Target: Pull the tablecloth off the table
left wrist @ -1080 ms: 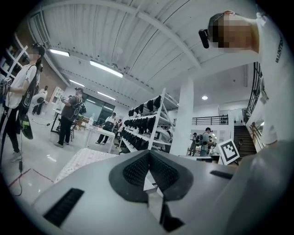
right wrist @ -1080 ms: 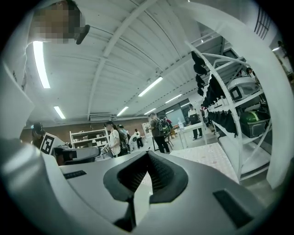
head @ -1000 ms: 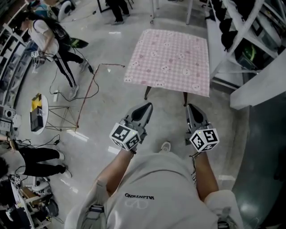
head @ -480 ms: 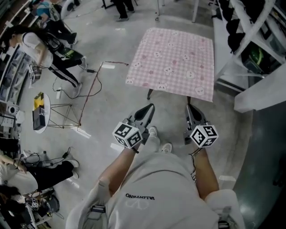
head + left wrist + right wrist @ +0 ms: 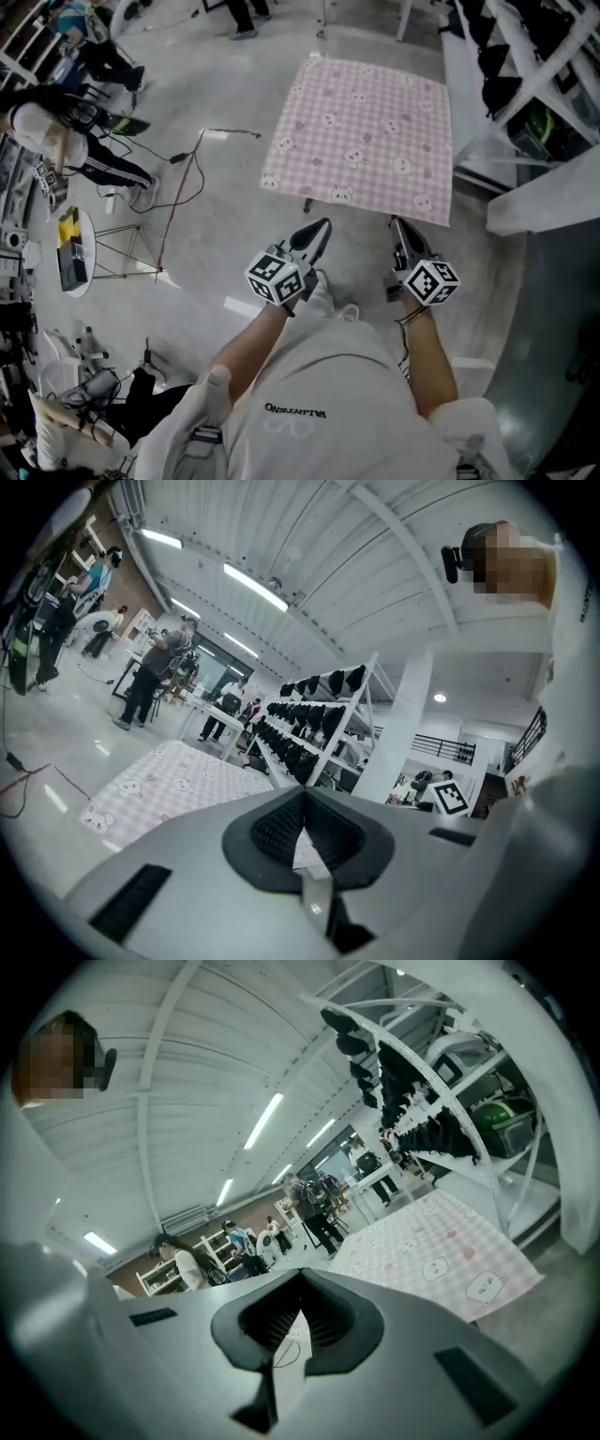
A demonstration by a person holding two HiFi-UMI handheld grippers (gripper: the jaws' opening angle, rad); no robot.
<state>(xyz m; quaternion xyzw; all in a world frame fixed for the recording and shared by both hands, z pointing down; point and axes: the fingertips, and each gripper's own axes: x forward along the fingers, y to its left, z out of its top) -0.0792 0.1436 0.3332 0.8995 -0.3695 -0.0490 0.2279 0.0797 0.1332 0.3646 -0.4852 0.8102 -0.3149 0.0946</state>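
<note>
A pink checked tablecloth (image 5: 361, 136) with small animal faces covers a table just ahead of me and hangs over its near edge. My left gripper (image 5: 322, 228) is shut and empty, its tip a short way before the near edge, below the left half. My right gripper (image 5: 398, 225) is likewise shut and empty, its tip close under the right part of that edge. The left gripper view shows the tablecloth (image 5: 178, 780) past the closed left gripper (image 5: 302, 808). In the right gripper view the tablecloth (image 5: 441, 1241) lies beyond the closed right gripper (image 5: 298, 1321).
White shelving racks (image 5: 525, 56) with dark gear stand close along the table's right side. A red cable (image 5: 183, 178) trails over the grey floor at left, by a small round stand (image 5: 73, 248). People (image 5: 56, 141) work at the far left. My shoe (image 5: 323, 291) shows between the grippers.
Both grippers have moved forward toward the table's near edge, still shut. The table now sits closer to their tips. The person at left has bent down and shifted.
</note>
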